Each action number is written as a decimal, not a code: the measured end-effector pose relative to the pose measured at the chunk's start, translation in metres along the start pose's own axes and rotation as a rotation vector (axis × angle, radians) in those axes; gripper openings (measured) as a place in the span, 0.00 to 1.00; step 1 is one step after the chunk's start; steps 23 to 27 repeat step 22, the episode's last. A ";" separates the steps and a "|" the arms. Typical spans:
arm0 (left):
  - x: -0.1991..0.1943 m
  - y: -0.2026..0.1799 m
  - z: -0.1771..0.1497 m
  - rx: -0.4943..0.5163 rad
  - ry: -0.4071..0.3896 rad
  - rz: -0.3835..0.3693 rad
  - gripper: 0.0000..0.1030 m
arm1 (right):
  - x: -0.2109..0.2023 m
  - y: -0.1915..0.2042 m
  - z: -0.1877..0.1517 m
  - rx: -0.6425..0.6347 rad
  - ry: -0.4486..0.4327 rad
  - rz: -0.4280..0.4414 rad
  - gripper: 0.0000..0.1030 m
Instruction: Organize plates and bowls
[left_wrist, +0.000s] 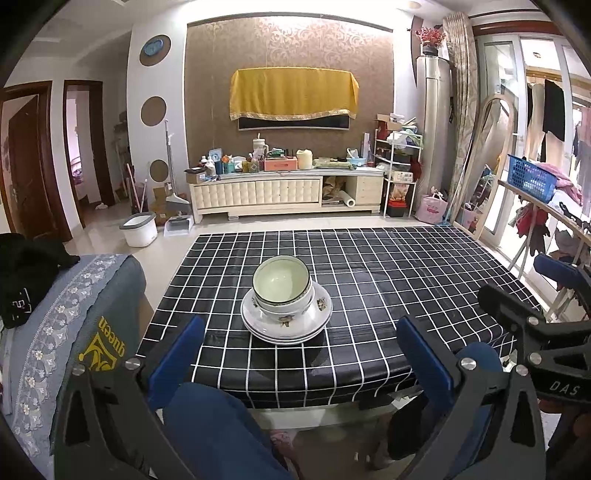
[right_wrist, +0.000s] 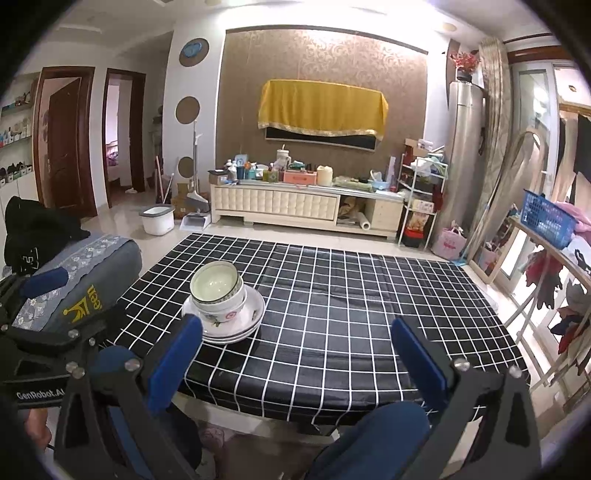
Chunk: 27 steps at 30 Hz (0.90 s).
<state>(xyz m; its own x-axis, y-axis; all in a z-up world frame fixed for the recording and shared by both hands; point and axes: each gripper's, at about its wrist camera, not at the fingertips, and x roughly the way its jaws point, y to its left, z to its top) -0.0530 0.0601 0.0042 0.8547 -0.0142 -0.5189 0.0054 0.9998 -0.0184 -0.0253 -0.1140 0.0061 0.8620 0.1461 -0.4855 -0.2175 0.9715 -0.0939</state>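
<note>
White bowls with flower prints sit nested on a stack of white plates near the middle of the black checked table. The same bowls and plates show at the left in the right wrist view. My left gripper is open and empty, held back at the table's near edge in front of the stack. My right gripper is open and empty, near the front edge, to the right of the stack. The right gripper also shows at the right edge of the left wrist view.
A grey-blue covered seat with a black garment stands left of the table. A drying rack with a blue basket stands at the right. A TV cabinet and a white bin are beyond the table.
</note>
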 end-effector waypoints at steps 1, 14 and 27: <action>0.001 0.000 0.000 -0.002 0.001 -0.003 1.00 | 0.000 0.000 0.000 -0.001 -0.002 -0.001 1.00; 0.003 0.004 -0.004 -0.016 0.008 -0.004 1.00 | 0.001 0.002 -0.001 -0.008 -0.005 -0.008 1.00; 0.002 0.002 -0.004 -0.002 0.000 0.008 1.00 | 0.000 0.002 -0.003 -0.008 -0.004 -0.011 1.00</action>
